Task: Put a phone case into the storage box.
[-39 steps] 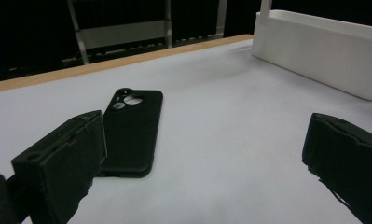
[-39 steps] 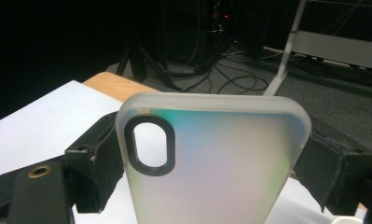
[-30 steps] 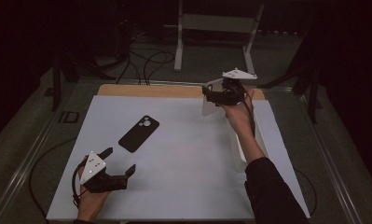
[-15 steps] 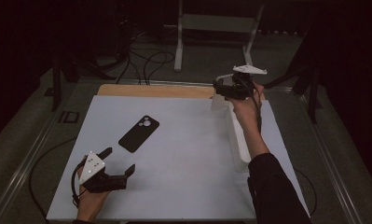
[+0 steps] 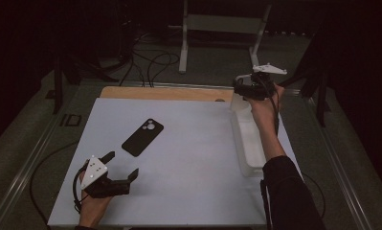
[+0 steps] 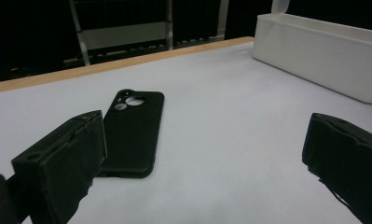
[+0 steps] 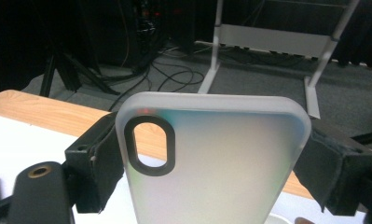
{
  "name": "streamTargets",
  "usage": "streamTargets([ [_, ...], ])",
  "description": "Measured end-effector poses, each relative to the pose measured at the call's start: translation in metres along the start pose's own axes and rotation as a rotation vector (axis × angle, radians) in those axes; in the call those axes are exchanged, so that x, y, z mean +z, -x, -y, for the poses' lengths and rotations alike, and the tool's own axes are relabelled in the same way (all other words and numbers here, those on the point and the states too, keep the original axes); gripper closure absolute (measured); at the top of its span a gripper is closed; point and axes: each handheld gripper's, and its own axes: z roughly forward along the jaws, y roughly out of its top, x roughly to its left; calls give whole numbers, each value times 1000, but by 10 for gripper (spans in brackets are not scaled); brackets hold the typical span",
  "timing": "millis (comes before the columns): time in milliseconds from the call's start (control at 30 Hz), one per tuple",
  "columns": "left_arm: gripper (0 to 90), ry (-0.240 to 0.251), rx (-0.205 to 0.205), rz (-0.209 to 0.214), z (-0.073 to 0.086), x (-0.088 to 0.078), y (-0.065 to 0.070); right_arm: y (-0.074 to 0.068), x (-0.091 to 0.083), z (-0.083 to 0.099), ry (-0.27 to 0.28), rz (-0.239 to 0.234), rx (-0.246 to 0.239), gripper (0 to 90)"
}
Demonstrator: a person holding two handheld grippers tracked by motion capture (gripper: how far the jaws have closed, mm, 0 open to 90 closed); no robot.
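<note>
The white table (image 5: pixel 188 158) lies mostly bare, with wide open room between the black phone case (image 5: pixel 142 137) and the table's near edge, and more bare surface from that case across to the right side. A strip of wood shows along the table's far edge, beyond the black phone case.

Along the right edge, well apart from the black phone case, a long white bin (image 5: pixel 248 143) runs from near to far; its wall is the one raised thing on the surface. The person's right forearm stretches above this bin.

The right gripper (image 5: pixel 248 88) is lifted above the bin's far end, far off from the black phone case and on the opposite side of the table. Its jaws are clamped on a frosted clear phone case (image 7: pixel 211 163), pressing its two long sides and holding it upright, camera cutout at the upper left in the right gripper view.

The left gripper (image 5: pixel 119 167) sits low on the near side of the black phone case, just short of it, jaws spread wide with nothing between them. In the left gripper view the black phone case (image 6: pixel 132 133) lies flat, back up, just beyond the left jaw.
</note>
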Motion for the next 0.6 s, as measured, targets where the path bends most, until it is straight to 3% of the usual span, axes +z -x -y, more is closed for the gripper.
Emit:
streamTargets([
  [367, 3, 2, -2, -1, 0, 0, 0, 16, 1, 10, -18, 55, 50, 164],
  [600, 3, 2, -3, -2, 0, 0, 0, 21, 2, 16, -32, 76, 51, 164],
])
